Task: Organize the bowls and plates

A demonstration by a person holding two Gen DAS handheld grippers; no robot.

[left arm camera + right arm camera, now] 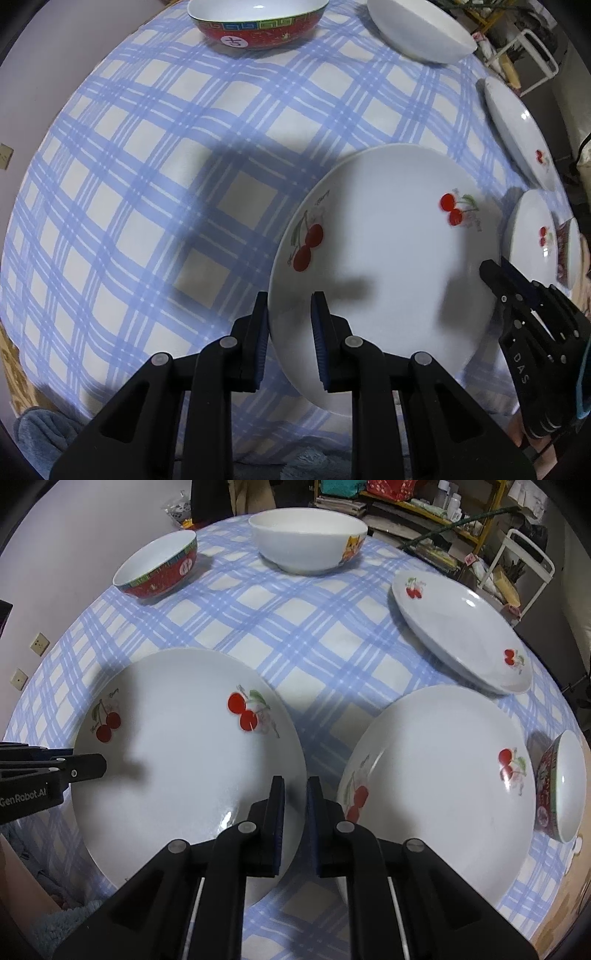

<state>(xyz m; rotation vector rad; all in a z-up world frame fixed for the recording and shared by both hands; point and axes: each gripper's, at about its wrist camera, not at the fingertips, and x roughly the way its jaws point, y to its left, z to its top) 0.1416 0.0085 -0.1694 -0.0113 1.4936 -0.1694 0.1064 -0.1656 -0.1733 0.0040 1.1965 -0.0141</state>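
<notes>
On the checked tablecloth, both claws pinch one cherry plate's rim.

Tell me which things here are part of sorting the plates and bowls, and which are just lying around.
Part of the job: held cherry plate, second cherry plate, far cherry plate, white bowl, red bowl, red bowl at right edge, left gripper, right gripper.

Lying about: checked tablecloth, white rack, cluttered shelves.
</notes>
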